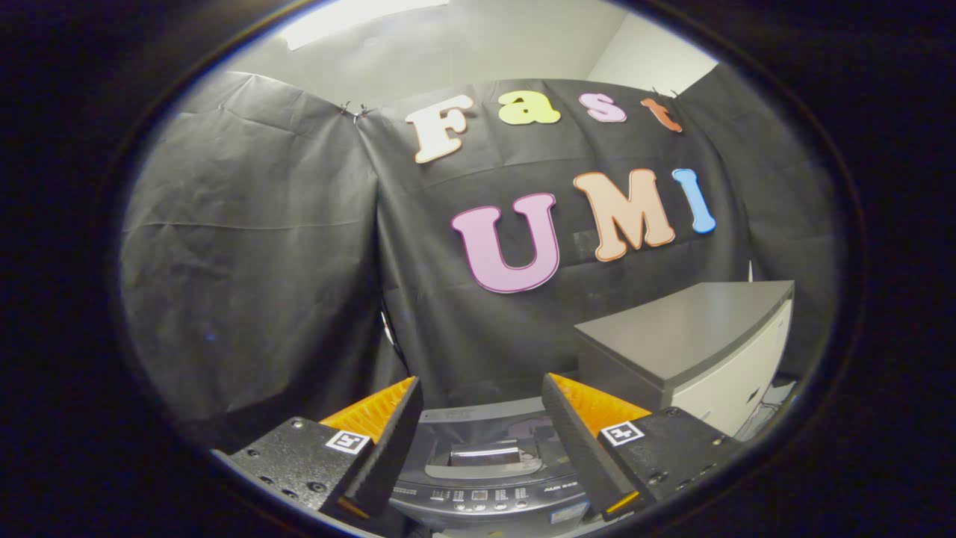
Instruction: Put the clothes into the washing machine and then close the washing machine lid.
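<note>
Gripper (482, 430) jaws wide, empty, over grey top-load washing machine (485, 497) at 6 o'clock; its smooth dark lid (485, 433) looks rigid, best pushed flat.

The washing machine (485, 467) is seen from above, its lid lying flat. Just right of the washing machine, a grey-topped white cabinet (694, 336) is stood. The gripper (482, 382) is held over the washing machine, fingers apart.

tool (482, 426) — ribbed finger faces, screwed blocks each bearing a square tag.
</note>
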